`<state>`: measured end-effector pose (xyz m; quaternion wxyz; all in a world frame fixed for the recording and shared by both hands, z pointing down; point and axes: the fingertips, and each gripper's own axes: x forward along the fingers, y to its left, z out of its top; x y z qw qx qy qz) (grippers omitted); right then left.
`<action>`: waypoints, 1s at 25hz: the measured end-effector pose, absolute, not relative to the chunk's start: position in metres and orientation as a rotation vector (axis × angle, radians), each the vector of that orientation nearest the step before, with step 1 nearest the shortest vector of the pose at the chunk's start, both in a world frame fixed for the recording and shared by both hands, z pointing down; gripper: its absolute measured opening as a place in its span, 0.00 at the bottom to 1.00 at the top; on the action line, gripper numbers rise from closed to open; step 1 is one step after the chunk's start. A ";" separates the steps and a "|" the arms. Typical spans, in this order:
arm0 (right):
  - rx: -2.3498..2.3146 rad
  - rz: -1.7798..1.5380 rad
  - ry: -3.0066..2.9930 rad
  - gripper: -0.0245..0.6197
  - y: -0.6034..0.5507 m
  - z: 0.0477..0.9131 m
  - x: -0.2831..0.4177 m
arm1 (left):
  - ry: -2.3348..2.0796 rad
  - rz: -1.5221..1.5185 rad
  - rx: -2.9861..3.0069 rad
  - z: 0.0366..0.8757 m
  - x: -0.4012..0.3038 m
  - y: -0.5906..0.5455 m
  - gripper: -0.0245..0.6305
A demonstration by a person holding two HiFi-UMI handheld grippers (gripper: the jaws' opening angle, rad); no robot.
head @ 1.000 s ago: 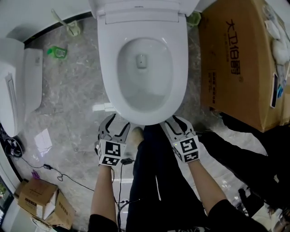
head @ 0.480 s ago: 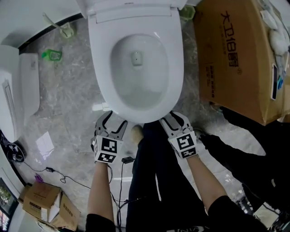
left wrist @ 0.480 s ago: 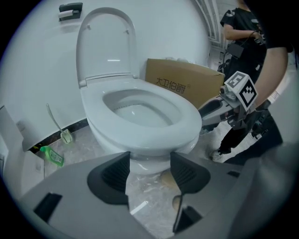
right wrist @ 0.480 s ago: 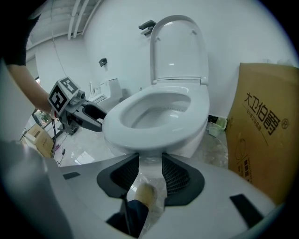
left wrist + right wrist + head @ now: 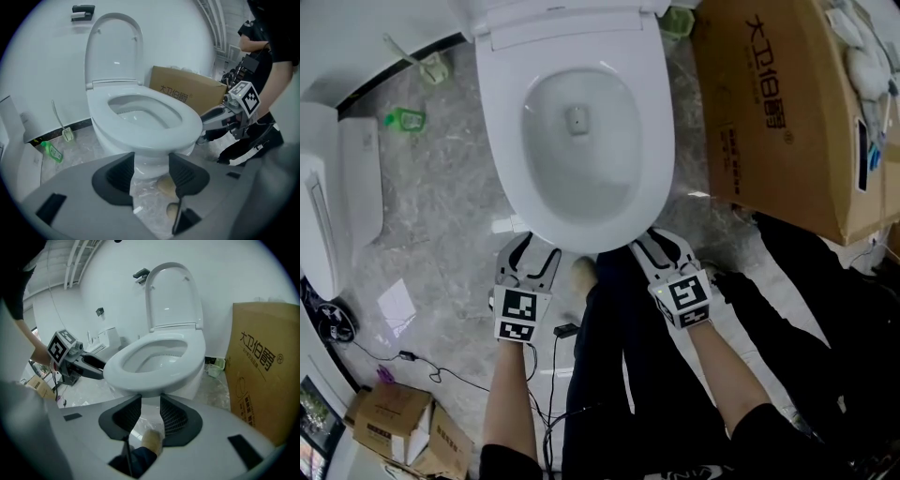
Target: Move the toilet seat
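Observation:
The white toilet seat lies down on the bowl, and the lid stands upright against the wall behind it. My left gripper is at the seat's front rim on the left, just below it. Its jaws are closing with nothing between them. My right gripper is at the front rim on the right, its jaws also closing on nothing. In the left gripper view the jaws point under the seat. The right gripper's jaws sit just below the seat's front edge.
A large cardboard box stands right of the toilet. A toilet brush and a green bottle lie at the back left, with a white fixture along the left. A small box and a cable are on the marble floor. A person's dark trouser legs stand between the grippers.
The head view has shifted, so the toilet sits further left in the picture. Both grippers stay at the seat's front rim. Their jaws look slightly narrower.

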<state>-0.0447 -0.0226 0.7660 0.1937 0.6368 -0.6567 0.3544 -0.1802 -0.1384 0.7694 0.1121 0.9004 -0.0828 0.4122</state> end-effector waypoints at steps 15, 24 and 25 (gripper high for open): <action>1.943 0.944 -1.936 0.23 -0.032 0.674 -0.038 | -0.304 0.966 2.693 0.679 -0.173 -0.147 0.38; 2.101 0.859 -1.974 0.21 -0.059 0.589 -0.028 | -0.313 0.843 2.706 0.595 -0.163 -0.174 0.36; 2.105 0.842 -1.986 0.22 -0.063 0.578 -0.025 | -0.315 0.823 2.710 0.584 -0.160 -0.178 0.36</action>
